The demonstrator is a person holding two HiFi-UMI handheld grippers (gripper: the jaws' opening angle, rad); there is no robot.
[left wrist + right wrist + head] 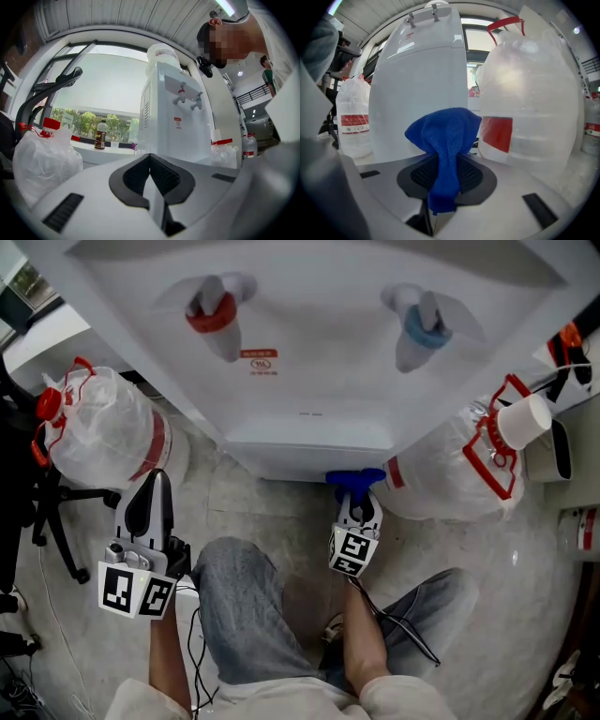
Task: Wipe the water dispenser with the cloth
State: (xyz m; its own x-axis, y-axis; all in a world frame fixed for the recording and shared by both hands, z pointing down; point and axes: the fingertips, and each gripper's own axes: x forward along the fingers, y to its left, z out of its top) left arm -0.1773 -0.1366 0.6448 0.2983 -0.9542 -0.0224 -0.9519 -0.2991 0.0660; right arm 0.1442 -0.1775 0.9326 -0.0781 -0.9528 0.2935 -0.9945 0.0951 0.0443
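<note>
The white water dispenser (309,352) rises in front of me, with a red tap (214,310) and a blue tap (424,324) seen from above. My right gripper (356,498) is shut on a blue cloth (354,482), held close to the dispenser's lower front corner. In the right gripper view the blue cloth (445,150) bunches out of the jaws just before the dispenser (419,93). My left gripper (150,512) hangs lower left, away from the dispenser, jaws shut with nothing in them. The left gripper view shows the dispenser (176,117) some distance off.
Large plastic-wrapped water bottles stand on the floor, one at the left (103,427) and one at the right (459,470) next to the dispenser. A black chair base (47,512) is at far left. The person's jeans-clad knees (248,615) are below. A bottle (99,135) stands on a windowsill.
</note>
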